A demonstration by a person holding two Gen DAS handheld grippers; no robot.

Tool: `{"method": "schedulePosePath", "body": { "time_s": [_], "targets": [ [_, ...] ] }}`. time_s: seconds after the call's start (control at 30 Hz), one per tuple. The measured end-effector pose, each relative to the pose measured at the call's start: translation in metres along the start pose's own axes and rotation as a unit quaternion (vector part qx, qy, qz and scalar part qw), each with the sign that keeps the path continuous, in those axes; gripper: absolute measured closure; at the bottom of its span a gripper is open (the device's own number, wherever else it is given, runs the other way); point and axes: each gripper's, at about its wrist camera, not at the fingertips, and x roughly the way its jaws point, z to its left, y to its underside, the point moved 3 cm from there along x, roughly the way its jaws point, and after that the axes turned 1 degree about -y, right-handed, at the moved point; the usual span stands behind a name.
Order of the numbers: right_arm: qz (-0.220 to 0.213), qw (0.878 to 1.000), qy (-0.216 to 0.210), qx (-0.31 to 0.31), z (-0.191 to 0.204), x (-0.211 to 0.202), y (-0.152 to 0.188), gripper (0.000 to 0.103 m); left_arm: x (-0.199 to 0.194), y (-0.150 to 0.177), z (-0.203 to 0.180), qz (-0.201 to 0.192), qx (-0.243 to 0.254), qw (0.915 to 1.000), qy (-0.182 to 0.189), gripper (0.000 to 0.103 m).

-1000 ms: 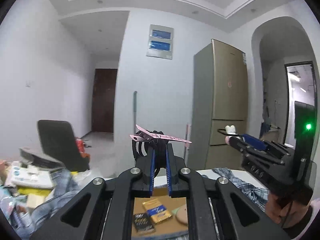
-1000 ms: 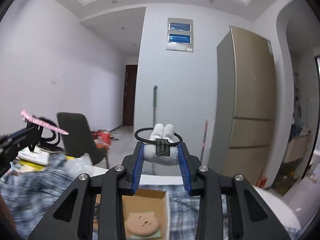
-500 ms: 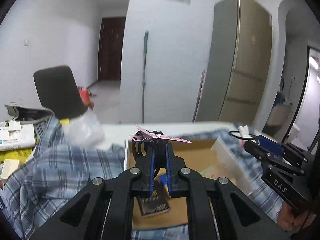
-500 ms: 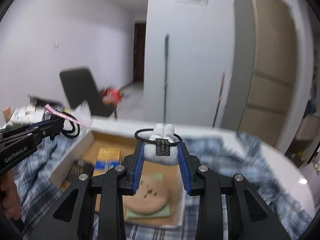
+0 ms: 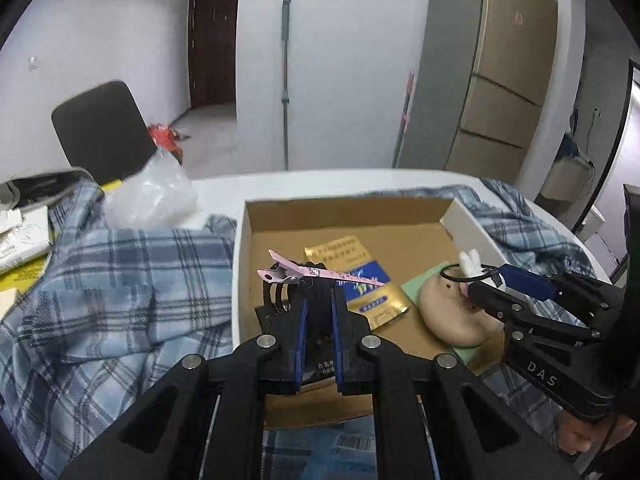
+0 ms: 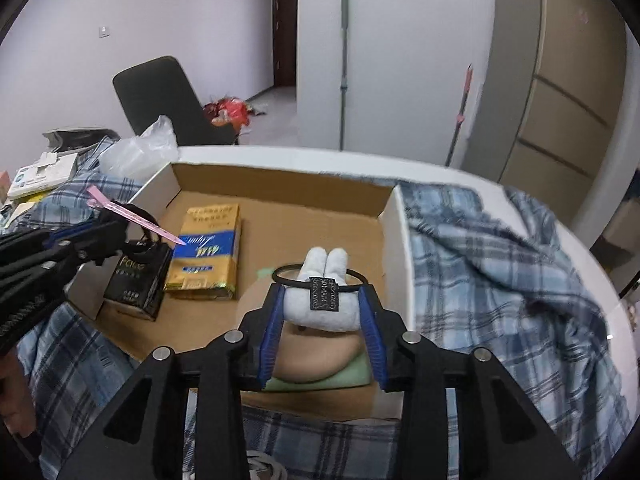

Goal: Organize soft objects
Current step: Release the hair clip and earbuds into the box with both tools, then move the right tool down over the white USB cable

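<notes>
Bunny hair tie in right tool, widening | left tool clamps pink clip | "DAS"

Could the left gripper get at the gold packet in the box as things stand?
Probably not yet: the left gripper is shut on a pink hair clip and black bands. The gold packet lies uncovered in the box, so nothing else blocks it.

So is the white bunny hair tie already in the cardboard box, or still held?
Still held: the right tool has the bunny hair tie between its pads, above the beige cushion in the cardboard box.
</notes>
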Motion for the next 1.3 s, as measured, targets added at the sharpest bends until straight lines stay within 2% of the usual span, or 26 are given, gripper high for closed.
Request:
{"method": "schedulePosePath", "body": {
  "time_s": [0.1,0.17,0.27,0.3,0.33,0.53,0.63,0.7,0.97,1.03,1.1,1.13,1.17,1.3],
  "targets": [
    [0.001,1.0,0.002,-0.002,-0.002,0.001,0.001,0.06,0.007,0.003,0.001,0.015,0.0,0.9999,0.002,0.093],
    [0.008,1.0,-0.003,0.007,-0.004,0.003,0.001,0.052,0.007,0.004,-0.001,0.014,0.005,0.9999,-0.001,0.086],
    [0.018,1.0,-0.003,0.01,-0.006,0.006,0.002,0.049,0.004,0.004,-0.002,0.007,0.008,0.9999,-0.011,0.061],
    [0.019,1.0,-0.002,0.011,-0.006,0.006,0.002,0.048,0.002,0.003,-0.001,-0.001,0.008,0.9998,-0.019,0.047],
    [0.018,1.0,0.0,0.013,-0.007,0.006,0.002,0.045,0.0,0.002,-0.001,-0.005,0.007,0.9998,-0.017,0.042],
    [-0.014,1.0,0.005,0.016,-0.01,-0.016,-0.009,0.041,-0.023,-0.008,0.001,-0.035,0.0,0.9994,-0.006,0.042],
    [-0.044,0.999,0.003,0.027,-0.011,-0.039,-0.02,0.041,-0.05,-0.019,-0.003,-0.077,0.003,0.997,-0.004,0.042],
    [-0.062,0.998,-0.003,0.027,-0.01,-0.055,-0.028,0.04,-0.074,-0.028,-0.009,-0.11,0.011,0.9937,-0.018,0.042],
    [-0.132,0.991,-0.01,0.002,0.001,-0.137,-0.031,0.031,-0.155,-0.03,-0.02,-0.181,0.017,0.9833,-0.001,0.039],
    [-0.145,0.989,-0.014,0.006,0.003,-0.153,-0.026,0.027,-0.173,-0.023,-0.022,-0.195,0.02,0.9806,-0.001,0.03],
    [-0.156,0.987,-0.021,0.014,0.003,-0.166,-0.019,0.022,-0.191,-0.014,-0.026,-0.218,0.03,0.9754,-0.012,0.025],
    [-0.162,0.986,-0.024,0.018,0.004,-0.172,-0.015,0.021,-0.2,-0.007,-0.028,-0.231,0.036,0.9721,-0.014,0.017],
    [-0.166,0.986,-0.026,0.021,0.004,-0.176,-0.012,0.019,-0.207,-0.001,-0.029,-0.24,0.04,0.9699,-0.016,0.013],
    [-0.178,0.984,-0.021,0.021,0.006,-0.185,0.005,0.012,-0.224,0.024,-0.039,-0.247,0.05,0.9675,-0.022,0.0]
  ]
}}
